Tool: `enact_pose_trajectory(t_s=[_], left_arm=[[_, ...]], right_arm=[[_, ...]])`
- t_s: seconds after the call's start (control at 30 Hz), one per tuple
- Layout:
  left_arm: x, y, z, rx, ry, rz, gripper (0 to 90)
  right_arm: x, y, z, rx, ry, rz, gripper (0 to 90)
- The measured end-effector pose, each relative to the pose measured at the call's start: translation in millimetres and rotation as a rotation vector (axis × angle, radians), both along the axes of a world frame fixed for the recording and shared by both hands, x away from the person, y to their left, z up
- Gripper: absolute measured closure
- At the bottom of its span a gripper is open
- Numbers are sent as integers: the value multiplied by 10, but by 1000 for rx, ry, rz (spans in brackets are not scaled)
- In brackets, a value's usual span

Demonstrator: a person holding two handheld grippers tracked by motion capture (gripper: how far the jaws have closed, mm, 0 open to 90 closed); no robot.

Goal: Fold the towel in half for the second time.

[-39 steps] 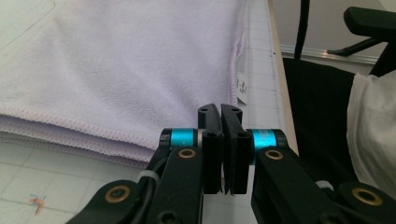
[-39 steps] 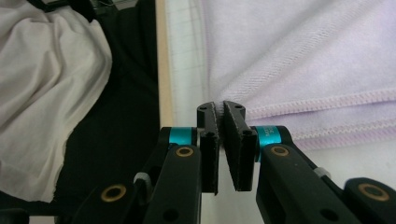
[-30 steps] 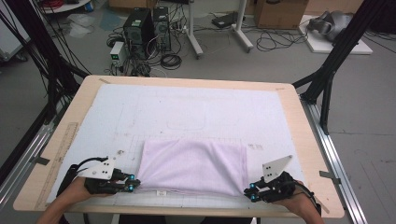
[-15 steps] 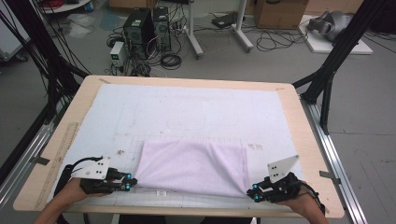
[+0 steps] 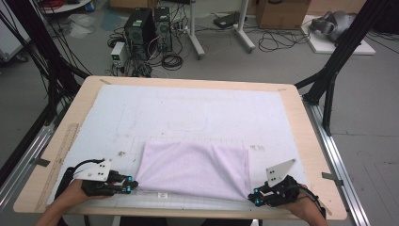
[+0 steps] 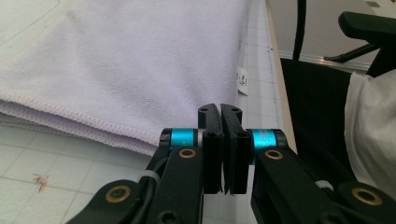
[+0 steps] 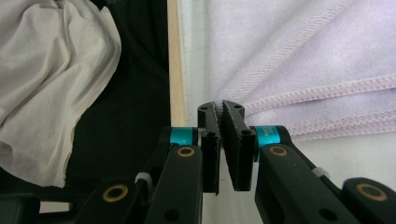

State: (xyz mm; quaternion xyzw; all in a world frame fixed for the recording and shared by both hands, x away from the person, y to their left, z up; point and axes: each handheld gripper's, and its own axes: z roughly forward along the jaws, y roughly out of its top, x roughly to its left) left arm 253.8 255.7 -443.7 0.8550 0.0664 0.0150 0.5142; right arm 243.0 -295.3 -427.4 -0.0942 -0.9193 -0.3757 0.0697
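Down near the front edge of the table (image 5: 301,141), one folded lilac towel (image 5: 195,169) lies flat on the white gridded mat (image 5: 188,113), its near hem running close to the mat's front border and its far edge about halfway up the mat. Two grippers flank it, one at each near corner. The left gripper (image 5: 134,184) sits just beside the towel's near-left corner; in the left gripper view its jaws are pressed together with nothing between them, and the towel's stitched corner (image 6: 140,135) lies just to the side of the closed tips. The right gripper (image 5: 251,197) sits at the near-right corner; in the right gripper view (image 7: 220,108) its jaws are drawn nearly together at the tips, right where the stitched hems (image 7: 317,91) converge, and whether a sliver of fabric is pinched there is hard to tell, so it reads as closed at the cloth's edge. Two hemmed layers are visible at that corner. A small white label (image 6: 242,80) lies on the mat just beyond the towel's near hem. Behind the towel the far half of the mat lies bare and open, with strips of bare mat to either side of the cloth. One wooden ruler (image 5: 59,162) lies along the table's left edge, well apart from the towel.
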Motion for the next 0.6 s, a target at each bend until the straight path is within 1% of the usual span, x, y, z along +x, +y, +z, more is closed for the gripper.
enact_pose_trajectory(t_s=[0.07,0.1,0.13,0.17,0.2,0.23,0.27,0.3,0.33,0.37,0.4,0.43,0.47,0.53,0.6], left_arm=[[-10,-1,10,-9,-3,-2,863],[-11,0,19,-11,-10,-2,858],[-12,1,27,-19,-15,0,843],[-10,4,37,-37,-16,4,799],[-2,17,51,-44,-40,18,758],[-2,17,51,-44,-40,18,703],[10,42,70,-53,-64,49,662],[17,56,78,-56,-78,67,642],[23,68,86,-53,-96,91,589],[31,82,93,-53,-104,100,549],[33,95,101,-54,-115,111,541],[36,102,106,-55,-128,122,502],[40,113,117,-58,-144,146,458],[56,140,136,-66,-158,174,426],[78,171,155,-77,-182,212,363]], right_arm=[[3,5,0,-3,6,4,822],[7,10,-1,-2,1,1,785],[10,12,-2,1,6,2,744],[13,12,0,4,7,0,716],[22,11,5,7,-3,-6,687],[28,9,14,19,-3,-17,640],[33,8,24,32,-13,-37,577],[37,3,40,41,-28,-63,539],[38,-2,59,51,-34,-76,497],[38,-7,76,62,-50,-90,444],[40,-11,95,68,-79,-118,376],[44,-16,116,75,-98,-148,341],[51,-23,133,82,-105,-157,309],[67,-36,180,107,-148,-224,231],[93,-54,225,132,-179,-270,180]])
